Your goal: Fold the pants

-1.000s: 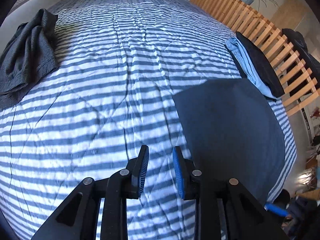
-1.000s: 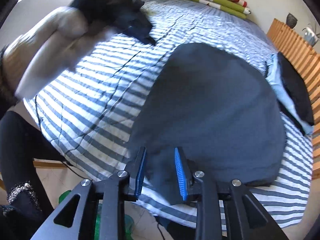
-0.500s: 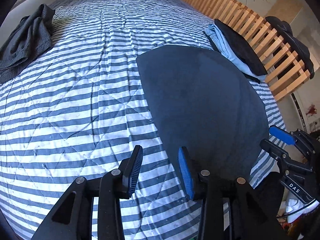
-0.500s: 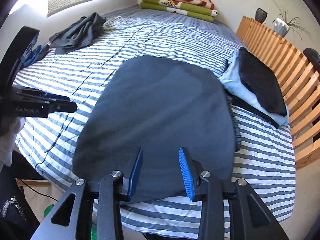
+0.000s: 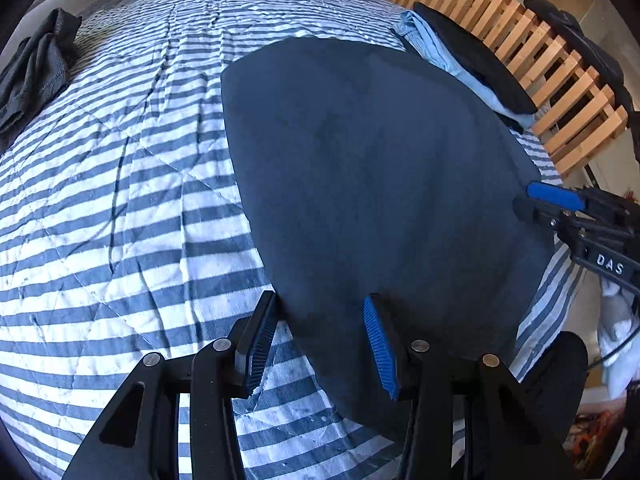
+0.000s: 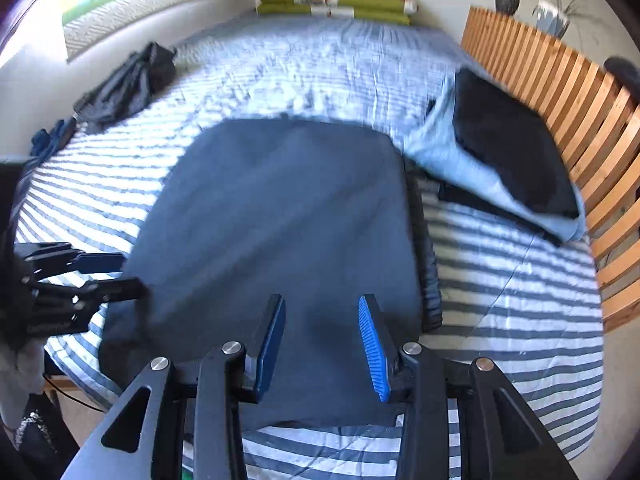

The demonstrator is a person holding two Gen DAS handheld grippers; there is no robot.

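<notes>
Dark navy pants (image 5: 380, 184) lie flat, folded into a broad panel, on the striped bedspread (image 5: 120, 184). My left gripper (image 5: 320, 320) hovers over their near left edge. Its jaws are opening, with nothing pinched: one pad is over the stripes, the other over the cloth. In the right wrist view the pants (image 6: 288, 208) fill the middle. My right gripper (image 6: 322, 320) stands open just above their near end, with only flat cloth below the gap. Each gripper shows in the other's view: the right gripper (image 5: 536, 200) at the pants' right edge, the left gripper (image 6: 120, 276) at their left edge.
A crumpled grey garment (image 5: 32, 72) lies at the bed's far left. A stack of folded light blue and black clothes (image 6: 504, 152) sits by the wooden slatted board (image 6: 560, 92). Green and red bedding (image 6: 336, 0) lies at the far end. The bed's near edge is just below the grippers.
My left gripper has swung right from bare bedspread to the pants' left edge and its jaws have widened. My right gripper has shifted along the pants' near end, opening a little.
</notes>
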